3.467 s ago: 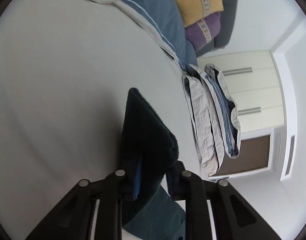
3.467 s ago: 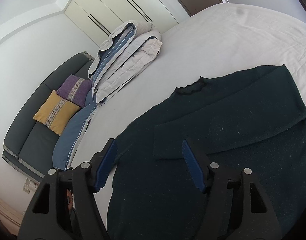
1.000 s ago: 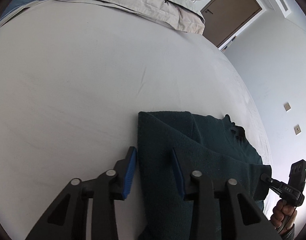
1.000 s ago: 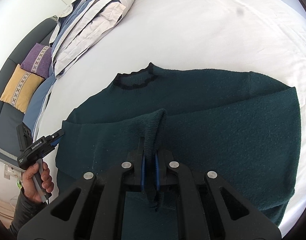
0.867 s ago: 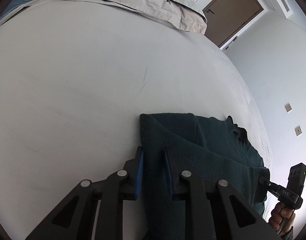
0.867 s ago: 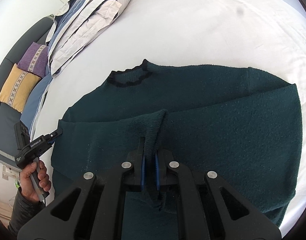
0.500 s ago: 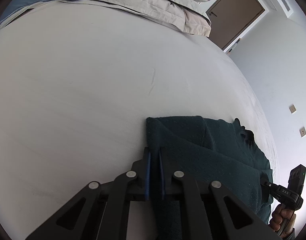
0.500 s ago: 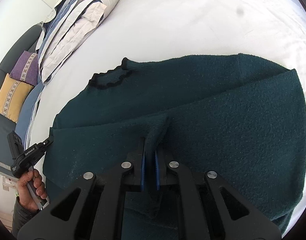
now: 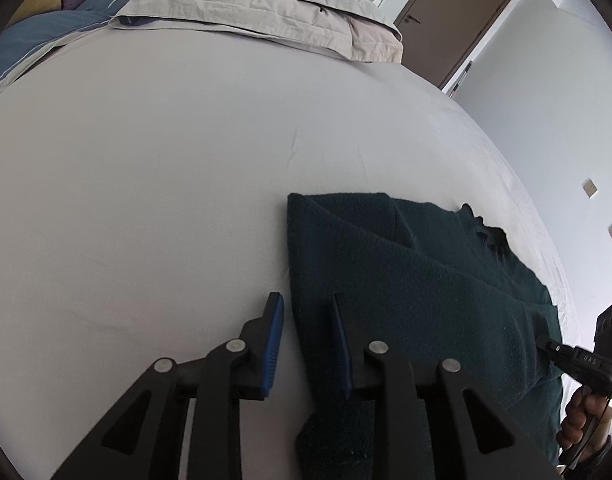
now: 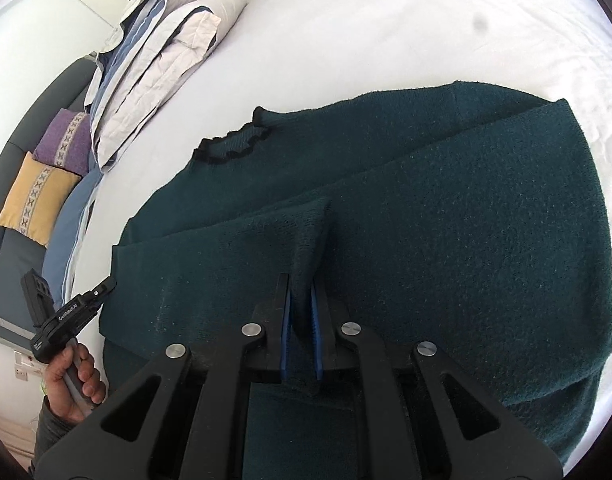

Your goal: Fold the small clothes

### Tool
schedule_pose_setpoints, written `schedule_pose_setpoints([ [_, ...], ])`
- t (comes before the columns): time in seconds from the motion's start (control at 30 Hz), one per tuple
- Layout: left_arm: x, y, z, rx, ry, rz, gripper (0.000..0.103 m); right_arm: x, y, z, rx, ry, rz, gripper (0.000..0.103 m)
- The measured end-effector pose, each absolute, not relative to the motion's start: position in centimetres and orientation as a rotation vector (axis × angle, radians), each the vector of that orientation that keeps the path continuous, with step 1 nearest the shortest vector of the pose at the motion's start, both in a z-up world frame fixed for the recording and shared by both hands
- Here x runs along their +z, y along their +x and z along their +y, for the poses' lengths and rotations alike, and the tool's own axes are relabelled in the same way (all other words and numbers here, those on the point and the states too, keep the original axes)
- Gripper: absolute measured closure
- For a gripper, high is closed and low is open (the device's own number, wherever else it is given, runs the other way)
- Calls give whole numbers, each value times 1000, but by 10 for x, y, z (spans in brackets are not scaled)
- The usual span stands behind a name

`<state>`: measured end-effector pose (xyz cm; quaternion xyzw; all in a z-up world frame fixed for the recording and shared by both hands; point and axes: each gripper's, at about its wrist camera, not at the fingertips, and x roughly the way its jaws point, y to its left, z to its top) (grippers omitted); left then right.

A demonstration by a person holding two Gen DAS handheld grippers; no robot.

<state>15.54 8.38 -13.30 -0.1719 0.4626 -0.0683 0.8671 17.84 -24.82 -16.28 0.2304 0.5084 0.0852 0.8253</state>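
right wrist: sweater (image 10: 446, 220) fold between closed jaws

— How many garments are on the bed?
— One, a dark green sweater (image 10: 446, 208).
— And grippers?
— Two: the left gripper (image 9: 308, 320) and the right gripper (image 10: 302, 304).
— Cushions?
— Two on the sofa (image 10: 10, 248), a purple cushion (image 10: 66, 142) and a yellow cushion (image 10: 36, 194).
— Bedding?
— One folded duvet (image 10: 162, 56) and one blue pillow (image 10: 66, 232).
— Doors?
— One brown door (image 9: 446, 16).
— Wall sockets?
— Two sockets (image 9: 589, 188) in the left wrist view.
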Motion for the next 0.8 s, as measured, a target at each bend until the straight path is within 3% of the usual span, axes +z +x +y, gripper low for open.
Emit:
schedule_pose_setpoints([
  [0.4, -138, 158, 87, -145, -348, 962, 82, -167, 190, -271, 124, 518, 1048, 95],
  [0.7, -90, 148, 72, -104, -265, 817, 82, -128, 159, -271, 62, 477, 934, 95],
  [0.8, -97, 153, 53, -136, -212, 848, 82, -123, 160, -250, 142, 416, 940, 95],
])
